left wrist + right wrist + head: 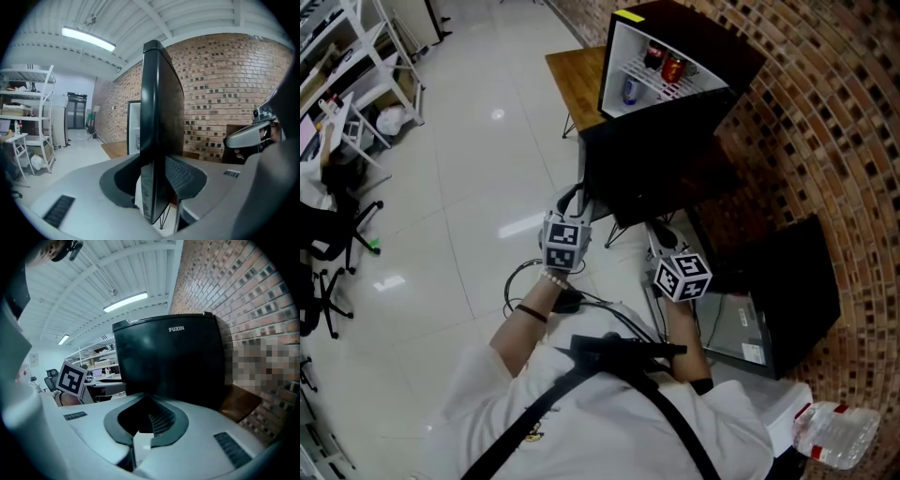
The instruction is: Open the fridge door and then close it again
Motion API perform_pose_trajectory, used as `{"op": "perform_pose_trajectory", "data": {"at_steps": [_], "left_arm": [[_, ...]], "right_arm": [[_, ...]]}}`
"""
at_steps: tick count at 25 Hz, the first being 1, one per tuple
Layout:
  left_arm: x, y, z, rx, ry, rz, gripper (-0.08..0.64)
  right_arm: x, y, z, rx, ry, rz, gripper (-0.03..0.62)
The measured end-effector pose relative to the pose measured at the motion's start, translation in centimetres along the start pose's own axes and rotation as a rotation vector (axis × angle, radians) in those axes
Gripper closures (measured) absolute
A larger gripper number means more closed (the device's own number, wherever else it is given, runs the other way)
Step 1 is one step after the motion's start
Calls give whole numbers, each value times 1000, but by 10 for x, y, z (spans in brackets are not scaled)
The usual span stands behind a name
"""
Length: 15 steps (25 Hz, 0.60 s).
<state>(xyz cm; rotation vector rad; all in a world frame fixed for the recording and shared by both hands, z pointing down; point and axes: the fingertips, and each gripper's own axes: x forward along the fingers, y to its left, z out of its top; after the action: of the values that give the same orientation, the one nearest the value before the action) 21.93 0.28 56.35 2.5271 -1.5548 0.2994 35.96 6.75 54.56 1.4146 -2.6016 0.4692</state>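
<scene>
Left gripper view looks straight along the free edge of the black fridge door (161, 117), which stands upright between the two fingers (183, 176) of the left gripper (157, 182). They are about half apart, one pad on each face of the panel, clamped on that edge. Right gripper view shows the right gripper (146, 422) with its ribbed pads (161, 420) pressed together and nothing between them; it points at the door's outer face (168, 362), near it but not touching as far as can be seen.

From the head view, the fridge (689, 28) stands on a wooden table (572, 80) against the brick wall (825, 122). Its door (647, 173) is swung wide open toward the person, and the white inside with cans (672, 67) on a wire shelf is in sight. The left gripper (577, 208) meets the door's left edge, and the right gripper (657, 232) is held just beside it, in front of the panel.
</scene>
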Motion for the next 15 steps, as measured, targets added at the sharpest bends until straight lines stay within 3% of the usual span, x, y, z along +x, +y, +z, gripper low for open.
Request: {"op": "perform_pose_trajectory", "data": {"at_steps": [8, 15], "left_arm": [[34, 53, 10, -23, 6, -6, 410], [75, 101, 21, -35, -2, -66, 411]], "right_arm": [[33, -4, 17, 4, -5, -18, 592], [65, -11, 31, 18, -11, -57, 592]]}}
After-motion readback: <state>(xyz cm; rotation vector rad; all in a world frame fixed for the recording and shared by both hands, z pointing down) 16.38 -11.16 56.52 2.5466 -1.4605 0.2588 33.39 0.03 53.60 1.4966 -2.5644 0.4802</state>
